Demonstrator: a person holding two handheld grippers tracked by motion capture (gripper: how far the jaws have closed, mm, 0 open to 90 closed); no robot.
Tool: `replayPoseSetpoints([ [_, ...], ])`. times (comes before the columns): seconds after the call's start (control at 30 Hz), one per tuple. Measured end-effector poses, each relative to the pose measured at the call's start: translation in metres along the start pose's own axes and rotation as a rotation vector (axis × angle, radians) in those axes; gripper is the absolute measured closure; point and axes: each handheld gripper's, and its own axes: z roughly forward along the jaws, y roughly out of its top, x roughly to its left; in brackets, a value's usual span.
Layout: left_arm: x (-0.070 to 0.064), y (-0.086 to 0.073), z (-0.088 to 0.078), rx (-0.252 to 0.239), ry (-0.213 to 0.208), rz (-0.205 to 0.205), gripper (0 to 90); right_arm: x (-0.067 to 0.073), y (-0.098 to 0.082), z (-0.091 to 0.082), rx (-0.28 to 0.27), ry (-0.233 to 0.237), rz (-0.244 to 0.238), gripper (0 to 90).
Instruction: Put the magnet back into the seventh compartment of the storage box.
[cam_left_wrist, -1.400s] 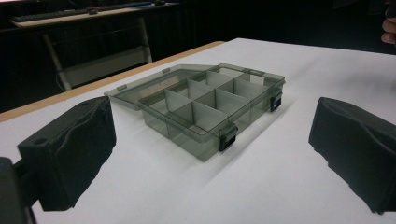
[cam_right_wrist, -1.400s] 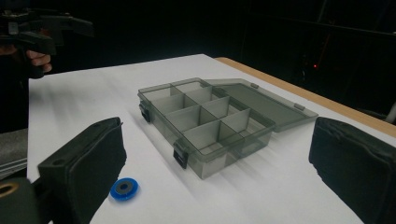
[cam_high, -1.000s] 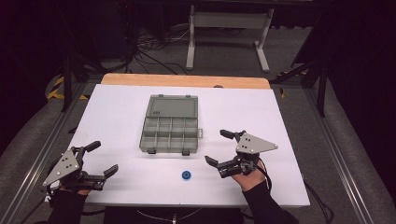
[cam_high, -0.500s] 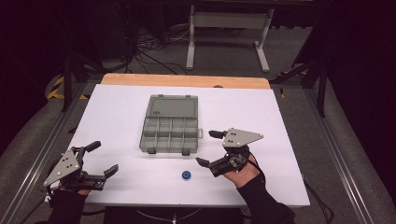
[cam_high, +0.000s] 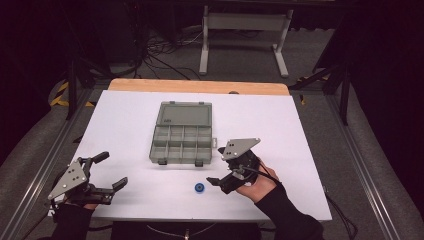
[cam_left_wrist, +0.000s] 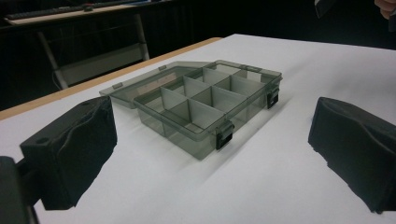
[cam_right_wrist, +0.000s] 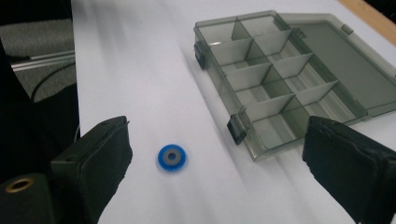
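Observation:
A small blue ring (cam_high: 199, 188) lies flat on the white table (cam_high: 125, 120) near its front edge. In the right gripper view the blue ring (cam_right_wrist: 173, 157) sits just inside the left pad (cam_right_wrist: 100, 158). My right gripper (cam_high: 216, 166) is open a little right of the ring, jaws pointing left, with nothing between them. A smoky grey compartment box (cam_high: 182, 135) rests at mid-table with its lid folded open at the back. My left gripper (cam_high: 111, 170) is open at the front left, its pads (cam_left_wrist: 70, 149) framing the box (cam_left_wrist: 205, 105) from a distance.
The box's dividers form several empty compartments (cam_right_wrist: 275, 79), and two dark latches (cam_right_wrist: 236, 128) face the front. A wooden strip (cam_high: 200, 86) edges the table's far side. Metal rails (cam_high: 45, 165) run along both sides, with a stand and cables on the floor behind.
My right gripper has moved left and toward the front, turning its jaws to the blue ring. The left gripper, box and ring have stayed put.

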Motion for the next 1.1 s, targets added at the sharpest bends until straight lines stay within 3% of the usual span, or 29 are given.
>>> replayPoseSetpoints([
  [0.13,0.000,0.000,0.000,-0.003,-0.001,-0.005,1.8,0.002,0.005,0.004,0.095,0.013,0.006,8.3],
  [0.6,0.000,0.000,-0.001,-0.006,-0.002,-0.002,1.7,0.008,0.014,0.016,0.270,0.031,-0.026,9.6],
  [1.1,0.000,0.001,-0.001,-0.008,-0.001,-0.009,1.7,0.009,0.010,0.029,0.248,0.064,-0.011,11.1],
])
